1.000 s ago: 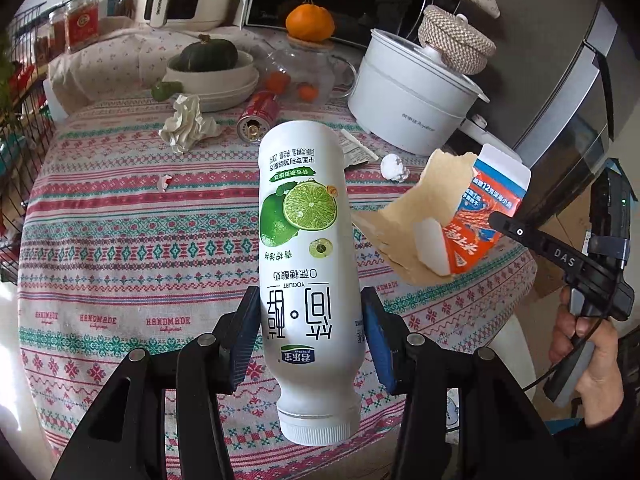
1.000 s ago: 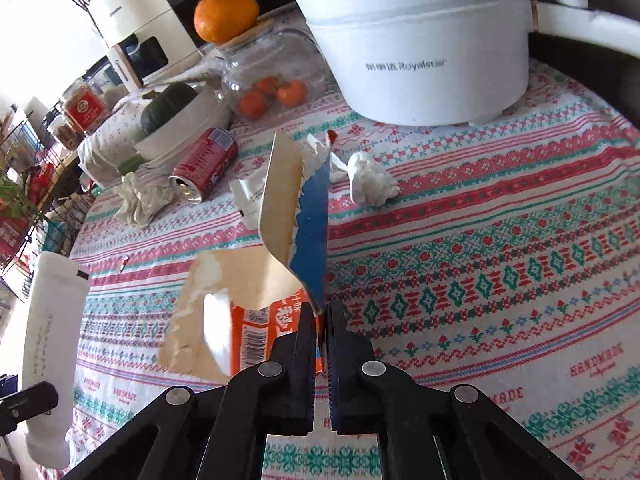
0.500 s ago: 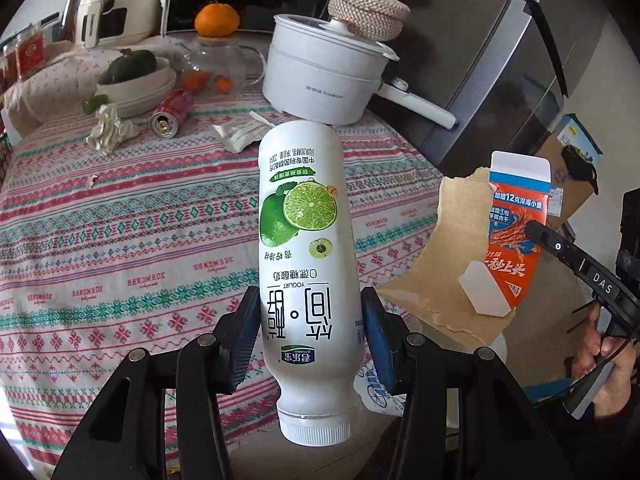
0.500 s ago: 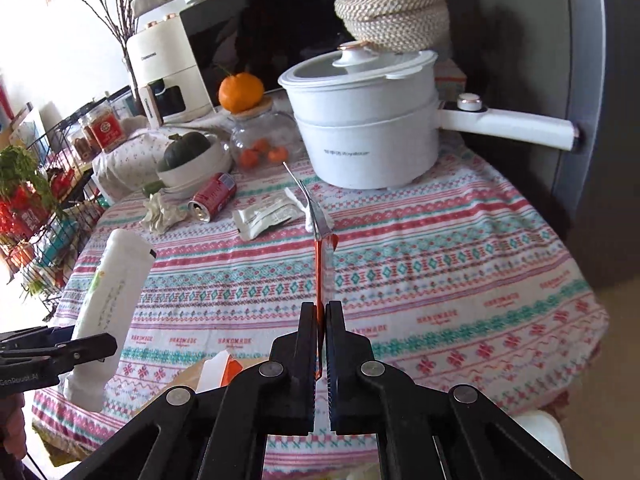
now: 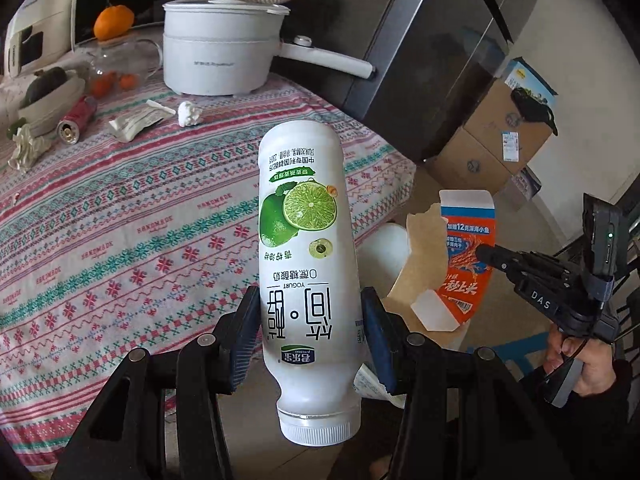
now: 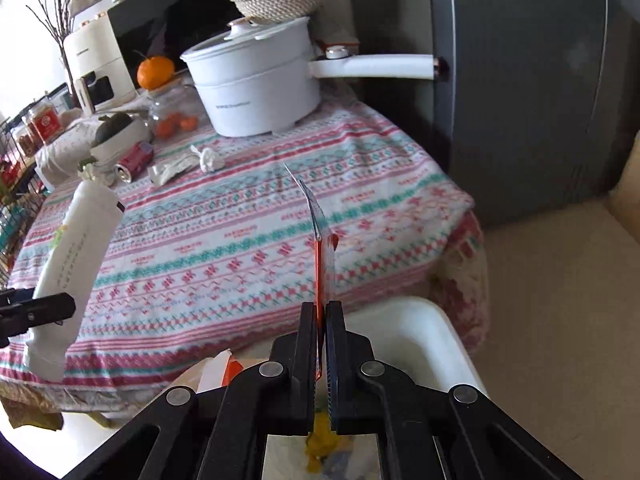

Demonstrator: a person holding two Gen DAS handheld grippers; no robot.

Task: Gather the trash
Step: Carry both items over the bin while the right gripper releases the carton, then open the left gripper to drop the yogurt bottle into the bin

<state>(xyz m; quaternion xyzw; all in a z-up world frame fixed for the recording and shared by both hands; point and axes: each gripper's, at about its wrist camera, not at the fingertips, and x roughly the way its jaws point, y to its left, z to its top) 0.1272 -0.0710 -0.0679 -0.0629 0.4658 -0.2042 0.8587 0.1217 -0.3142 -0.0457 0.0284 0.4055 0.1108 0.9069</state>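
Observation:
My left gripper is shut on a white lime yogurt bottle, cap toward the camera, held past the table's near edge. The bottle also shows in the right wrist view. My right gripper is shut on a torn orange and blue carton, seen edge-on, above a white trash bin. The carton and right gripper also show in the left wrist view. On the table lie a red can, a wrapper and crumpled tissues.
A round table with a patterned cloth holds a white pot with a long handle, a bowl, a glass jar and an orange. A dark fridge stands right. Cardboard boxes sit on the floor.
Both grippers have drawn back from the table and swung right with their loads. The carton has gone from over the tabletop to above the white bin beside the table.

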